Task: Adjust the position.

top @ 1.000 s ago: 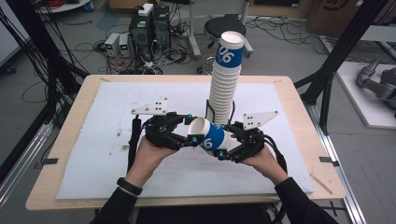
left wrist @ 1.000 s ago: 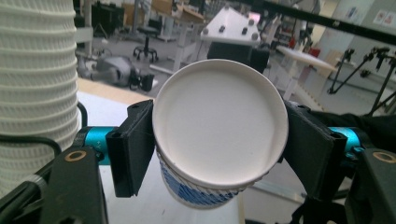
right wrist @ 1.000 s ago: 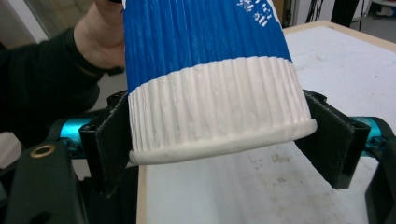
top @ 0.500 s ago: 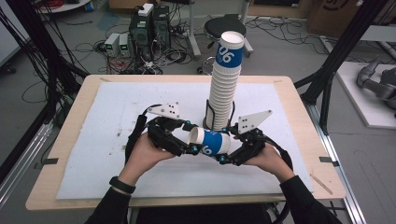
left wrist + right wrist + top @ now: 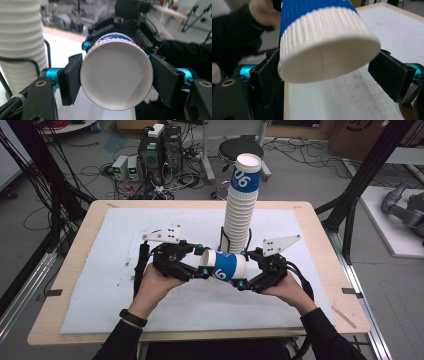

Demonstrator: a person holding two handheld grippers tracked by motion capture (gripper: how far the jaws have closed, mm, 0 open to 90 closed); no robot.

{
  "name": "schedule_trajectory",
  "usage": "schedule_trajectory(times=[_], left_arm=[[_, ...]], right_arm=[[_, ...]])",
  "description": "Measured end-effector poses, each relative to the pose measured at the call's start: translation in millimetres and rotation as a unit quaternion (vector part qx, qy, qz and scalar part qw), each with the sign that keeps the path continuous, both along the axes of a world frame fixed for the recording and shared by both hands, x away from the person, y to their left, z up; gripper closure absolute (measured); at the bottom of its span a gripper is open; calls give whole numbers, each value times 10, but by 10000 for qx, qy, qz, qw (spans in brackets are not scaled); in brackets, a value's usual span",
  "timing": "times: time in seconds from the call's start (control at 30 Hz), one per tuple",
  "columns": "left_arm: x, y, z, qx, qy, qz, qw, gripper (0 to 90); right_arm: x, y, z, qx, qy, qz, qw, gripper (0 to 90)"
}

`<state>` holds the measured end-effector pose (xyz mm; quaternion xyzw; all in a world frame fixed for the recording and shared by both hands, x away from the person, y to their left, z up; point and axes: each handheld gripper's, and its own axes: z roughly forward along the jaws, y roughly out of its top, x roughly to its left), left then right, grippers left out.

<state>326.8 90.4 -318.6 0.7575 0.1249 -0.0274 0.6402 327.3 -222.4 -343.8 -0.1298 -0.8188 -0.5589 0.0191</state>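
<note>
A white paper cup [image 5: 227, 266] with a blue band lies level in the air between my two grippers, above the table's white sheet. My left gripper [image 5: 202, 264] is shut on the cup's rim end. In the left gripper view the open mouth of the cup [image 5: 116, 75] faces me, with a black pad on each side of it. My right gripper [image 5: 243, 271] has just been opening. Its jaws stand around the cup's base [image 5: 324, 50], and the right pad [image 5: 388, 75] is clear of it.
A tall stack of white cups [image 5: 241, 210], topped by a blue-banded one, stands in a black wire holder [image 5: 223, 239] just behind the grippers. It rises at the left of the left gripper view [image 5: 21, 42]. The white sheet [image 5: 110, 250] covers the wooden table.
The cup has come down from a tilt beside the stack to lie level. The right gripper's jaws have spread off the cup's base. The left gripper keeps its hold.
</note>
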Motion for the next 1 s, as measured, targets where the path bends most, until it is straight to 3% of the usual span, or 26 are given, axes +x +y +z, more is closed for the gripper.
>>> schedule_trajectory(times=[0.13, 0.2, 0.33, 0.47, 0.57, 0.6, 0.73, 0.77, 0.8, 0.83, 0.87, 1.0], left_arm=[[-3, 18, -17, -366, -2, -5, 9993, 301], [-5, 8, -31, -447, 27, -24, 9990, 300], [-8, -33, -67, -435, 15, -38, 9990, 300], [-3, -38, -74, -386, 47, -53, 9992, 300], [5, -46, -82, -195, 104, -110, 9997, 298], [14, -53, -85, -18, 176, -157, 9997, 297], [17, -78, -85, 315, 223, -154, 9991, 278], [17, -78, -85, 315, 223, -154, 9991, 268], [15, -91, -68, 576, 210, -176, 9980, 261], [15, -91, -68, 576, 210, -176, 9980, 255], [2, -111, -46, 822, 183, -182, 9963, 249], [-33, -161, -21, 1264, 92, -169, 9918, 234]], right_arm=[[4, -19, 4, 372, 150, -53, 9992, 138], [2, -12, 4, 524, 183, -35, 9985, 138], [15, -11, 5, 736, 293, -3, 9969, 142], [36, -38, 9, 676, 314, 86, 9972, 171], [30, -48, 18, 605, 254, 103, 9978, 181], [27, -56, 23, 503, 198, 115, 9985, 189], [35, -57, 21, 300, 114, 152, 9994, 201], [35, -57, 21, 300, 114, 152, 9994, 201], [37, -51, 21, 208, 104, 176, 9996, 210], [37, -51, 21, 208, 104, 176, 9996, 210], [30, -41, 28, 57, 61, 195, 9998, 214], [30, -27, 25, -96, 14, 236, 9997, 214]])
